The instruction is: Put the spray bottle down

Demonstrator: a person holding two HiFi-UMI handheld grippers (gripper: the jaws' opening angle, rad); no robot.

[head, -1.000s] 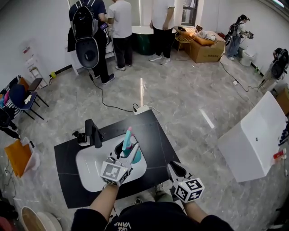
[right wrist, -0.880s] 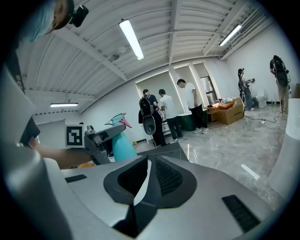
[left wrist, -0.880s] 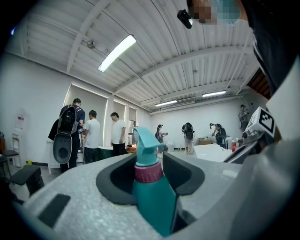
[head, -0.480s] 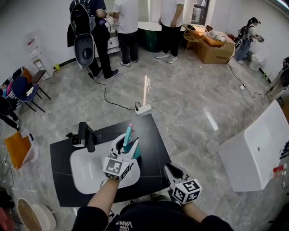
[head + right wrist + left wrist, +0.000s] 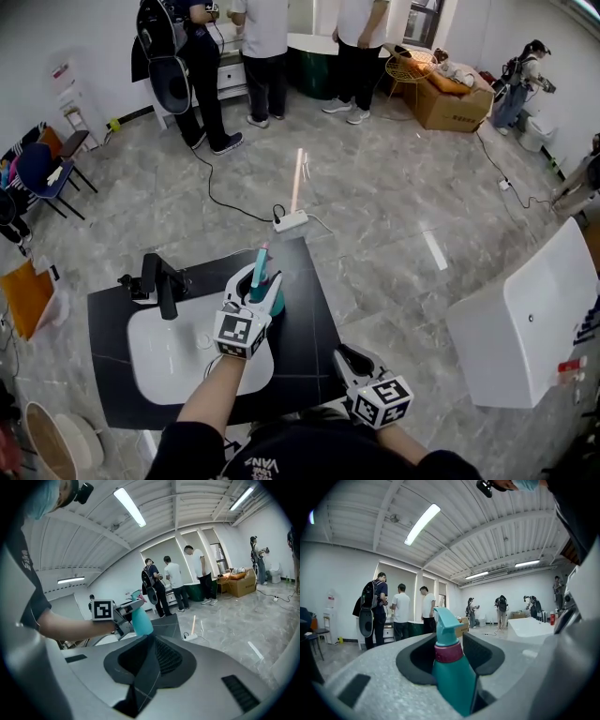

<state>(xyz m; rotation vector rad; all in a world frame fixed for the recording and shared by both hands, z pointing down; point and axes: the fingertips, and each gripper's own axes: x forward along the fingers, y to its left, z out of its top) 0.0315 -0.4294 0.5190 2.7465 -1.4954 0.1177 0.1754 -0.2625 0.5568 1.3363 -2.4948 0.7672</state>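
- Left gripper (image 5: 255, 298): jaws partly apart, clamped on the body of the teal plastic spray bottle (image 5: 452, 677). The bottle is held upright over the right rim of the white oval basin (image 5: 178, 361).
- Step in hand, as judged: lowering. Keep the bottle vertical, seat its base flat on the bare black tabletop (image 5: 309, 328) clear of the basin rim, and only then part the jaws.
- Bottle: teal body, magenta collar, teal trigger head.
- Right gripper (image 5: 349, 361): jaws together and empty, well apart from the bottle.
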